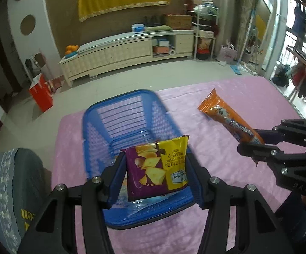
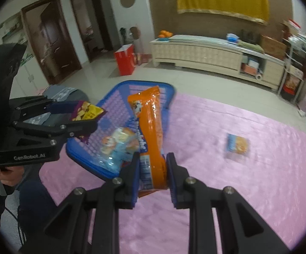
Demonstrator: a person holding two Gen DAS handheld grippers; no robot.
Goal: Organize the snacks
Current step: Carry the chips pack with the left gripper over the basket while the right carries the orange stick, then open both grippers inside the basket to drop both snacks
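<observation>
Both grippers (image 1: 156, 174) (image 2: 151, 169) angle downward over basket (image 1: 93, 122), gripping snacks.

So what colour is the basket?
Blue basket; the left wrist view shows it best.

Glossy foil snack packets (image 1: 157, 167), blue plastic basket (image 1: 93, 122), pink plush cloth (image 1: 227, 97)

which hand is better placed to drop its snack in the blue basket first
Left, probably. The left gripper holds the purple and yellow cracker bag right over the blue basket. The right gripper holds the orange packet nearer the basket's edge.
</observation>
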